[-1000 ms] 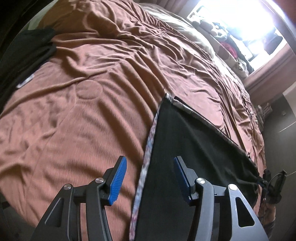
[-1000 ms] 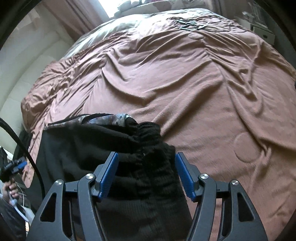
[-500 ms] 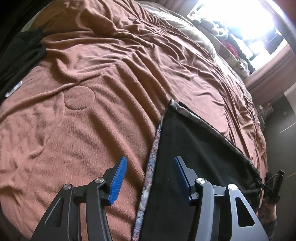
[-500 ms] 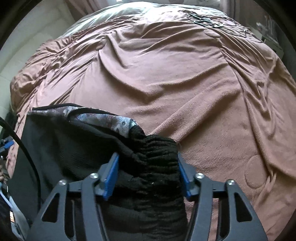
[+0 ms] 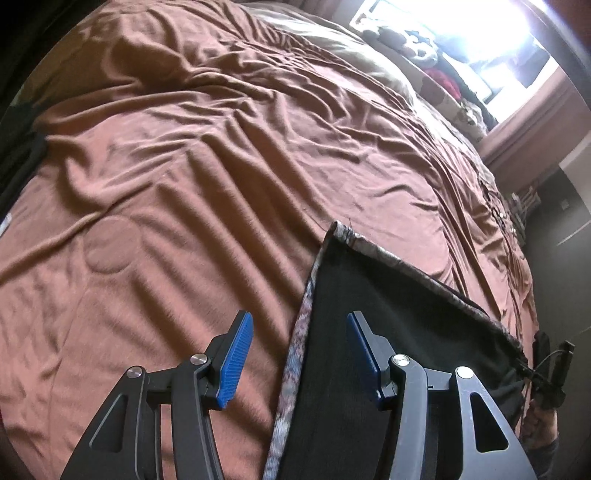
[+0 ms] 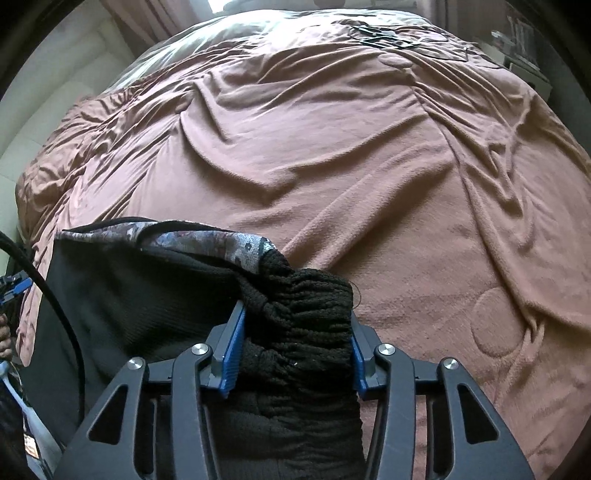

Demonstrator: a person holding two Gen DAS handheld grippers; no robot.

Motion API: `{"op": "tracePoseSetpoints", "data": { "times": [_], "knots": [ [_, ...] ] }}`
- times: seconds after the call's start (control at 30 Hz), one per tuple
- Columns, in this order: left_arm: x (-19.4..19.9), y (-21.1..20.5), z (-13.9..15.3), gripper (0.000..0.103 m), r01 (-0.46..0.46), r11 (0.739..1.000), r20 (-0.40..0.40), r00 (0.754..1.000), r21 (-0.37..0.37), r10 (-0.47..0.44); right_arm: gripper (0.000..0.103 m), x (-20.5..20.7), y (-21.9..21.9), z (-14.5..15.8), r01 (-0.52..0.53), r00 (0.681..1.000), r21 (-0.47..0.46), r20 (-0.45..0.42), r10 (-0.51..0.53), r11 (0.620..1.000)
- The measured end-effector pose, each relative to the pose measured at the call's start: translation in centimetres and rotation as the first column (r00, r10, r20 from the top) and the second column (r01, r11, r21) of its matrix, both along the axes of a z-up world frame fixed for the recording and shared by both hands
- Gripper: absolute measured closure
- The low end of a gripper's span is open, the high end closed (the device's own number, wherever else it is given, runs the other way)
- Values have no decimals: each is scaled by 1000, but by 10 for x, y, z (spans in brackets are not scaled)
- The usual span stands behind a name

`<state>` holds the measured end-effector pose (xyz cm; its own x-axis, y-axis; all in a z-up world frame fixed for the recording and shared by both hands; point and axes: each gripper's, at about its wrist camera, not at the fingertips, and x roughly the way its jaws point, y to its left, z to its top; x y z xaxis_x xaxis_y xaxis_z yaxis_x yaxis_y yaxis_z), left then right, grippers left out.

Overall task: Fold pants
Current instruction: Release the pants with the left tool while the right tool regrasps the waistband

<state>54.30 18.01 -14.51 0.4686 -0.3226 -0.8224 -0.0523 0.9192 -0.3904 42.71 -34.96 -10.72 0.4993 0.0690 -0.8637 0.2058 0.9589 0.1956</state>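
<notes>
Our right gripper (image 6: 295,332) just closed, fingers gripping the black pants (image 6: 303,314) waistband; left gripper (image 5: 299,354) fingers open over the bed (image 5: 184,184).

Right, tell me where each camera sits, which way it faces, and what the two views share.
Left wrist: on the left gripper, looking down and forward over the brown bedspread toward a bright window; its open blue fingers straddle the patterned edge of the black pants.
Right wrist: on the right gripper, facing down across the bedspread; its jaws have just been closing and now pinch the pants' gathered waistband.
Shared: the pants and the bedspread.
</notes>
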Motion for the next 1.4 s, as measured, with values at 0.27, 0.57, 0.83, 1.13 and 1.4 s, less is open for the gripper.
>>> {"op": "tracePoseSetpoints", "data": {
  "times": [0.27, 0.57, 0.83, 1.13, 1.4],
  "knots": [
    [38, -22, -17, 48, 63, 998, -48, 997, 12, -62, 58, -1, -7, 0, -28, 1000, 50, -9, 28, 998],
    [33, -26, -32, 48, 92, 995, -106, 990, 37, -88, 57, -2, -6, -3, -39, 999, 25, -20, 40, 999],
    [-11, -7, -5, 48, 72, 997, -68, 995, 18, -70, 55, -26, 3, 22, -43, 999, 11, 22, 43, 999],
    [-76, -8, 8, 47, 76, 997, -34, 997, 22, -75, 38, -70, 8, 27, -68, 997, 14, 30, 67, 998],
    [-127, -19, -2, 47, 95, 993, -39, 995, 67, -93, 37, -92, 5, 18, -70, 998, 47, -6, 70, 996]
  ]
}}
